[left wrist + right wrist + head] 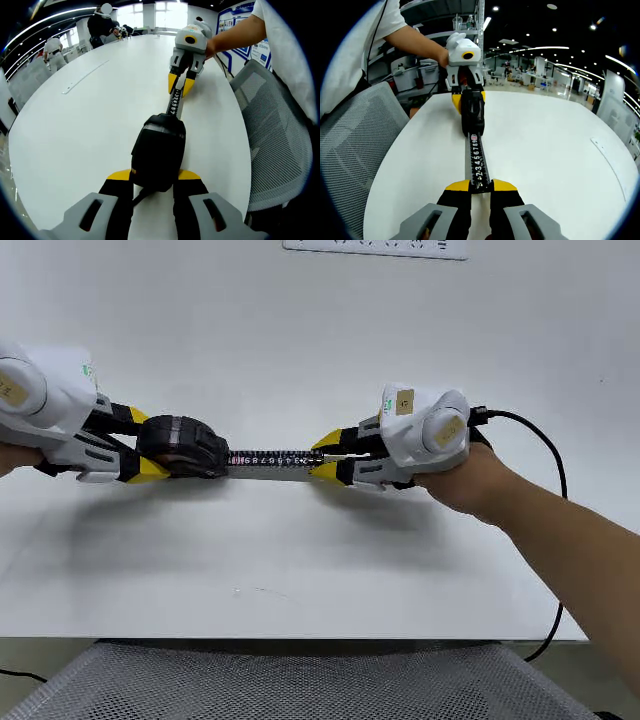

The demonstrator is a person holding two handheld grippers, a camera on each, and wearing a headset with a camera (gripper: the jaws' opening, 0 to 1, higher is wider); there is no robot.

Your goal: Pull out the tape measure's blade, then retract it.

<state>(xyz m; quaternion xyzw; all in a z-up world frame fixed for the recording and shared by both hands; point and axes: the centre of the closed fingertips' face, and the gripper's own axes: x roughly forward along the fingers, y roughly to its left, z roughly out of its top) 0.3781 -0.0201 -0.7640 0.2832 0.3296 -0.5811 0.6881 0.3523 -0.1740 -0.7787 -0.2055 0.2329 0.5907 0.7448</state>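
While the left gripper clamps the tape measure at 9 o'clock on the table, the right gripper pinches the blade by its tip, extended toward 3 o'clock.

I see bare table before and behind the blade for a gripper to pass, but the blade, stretched from case to right gripper, bars any low crossing, and a cable lies at the right.
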